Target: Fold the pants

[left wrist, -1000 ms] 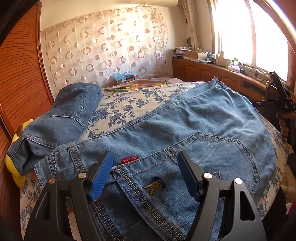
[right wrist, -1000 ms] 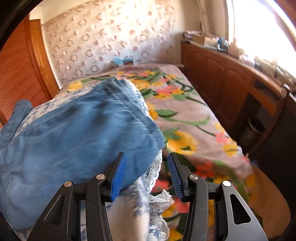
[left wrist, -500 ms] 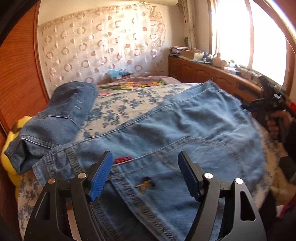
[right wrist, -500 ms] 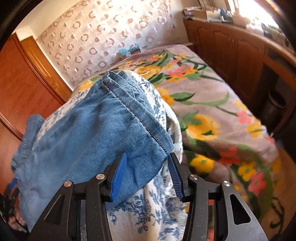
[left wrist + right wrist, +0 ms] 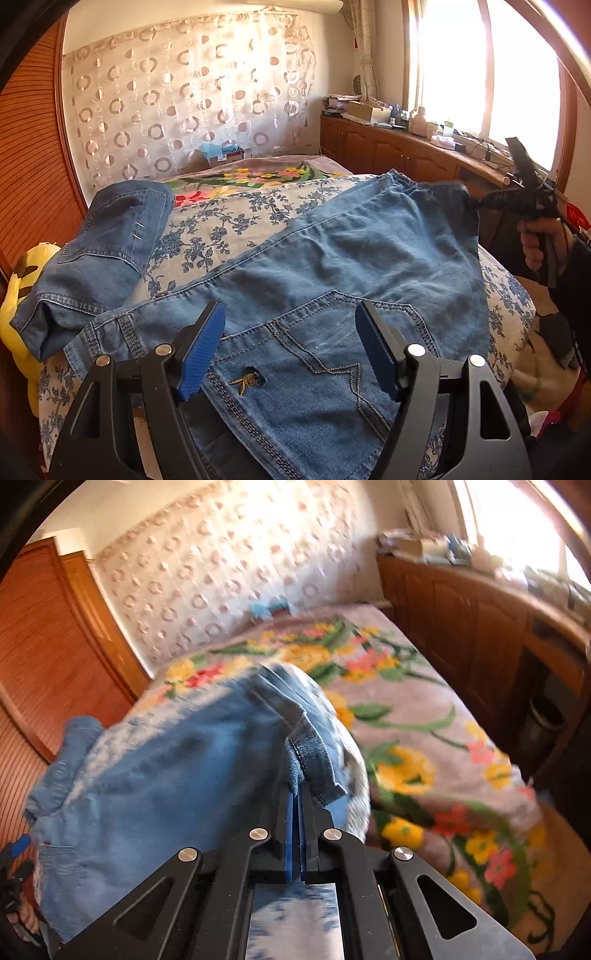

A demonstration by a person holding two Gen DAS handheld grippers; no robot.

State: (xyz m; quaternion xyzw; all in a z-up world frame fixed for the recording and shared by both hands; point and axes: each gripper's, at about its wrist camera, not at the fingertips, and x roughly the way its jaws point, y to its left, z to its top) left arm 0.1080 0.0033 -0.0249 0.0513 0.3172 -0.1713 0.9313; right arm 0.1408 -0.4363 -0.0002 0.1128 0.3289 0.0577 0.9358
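Light blue jeans [image 5: 351,254] lie spread over a blue-flowered cover on the bed, waistband and back pocket [image 5: 314,365] nearest the left wrist camera. My left gripper [image 5: 288,317] hangs open just above the pocket, nothing between its blue pads. In the right wrist view my right gripper [image 5: 295,794] is shut on the hem of the jeans leg [image 5: 310,746], which bunches up from the jaws. The left wrist view shows that right gripper [image 5: 474,201] pinching the far hem corner, with a hand [image 5: 535,243] on its handle.
A second, folded pair of darker jeans [image 5: 99,254] lies at the left on a yellow plush toy [image 5: 18,295]. A flowered blanket [image 5: 424,738] covers the far bed. Wooden cabinets [image 5: 461,627] run along the right, a wooden wardrobe [image 5: 29,155] on the left.
My right gripper's jaws closed on the leg hem and lifted it off the cover. My left gripper rose a little above the pocket and stayed open.
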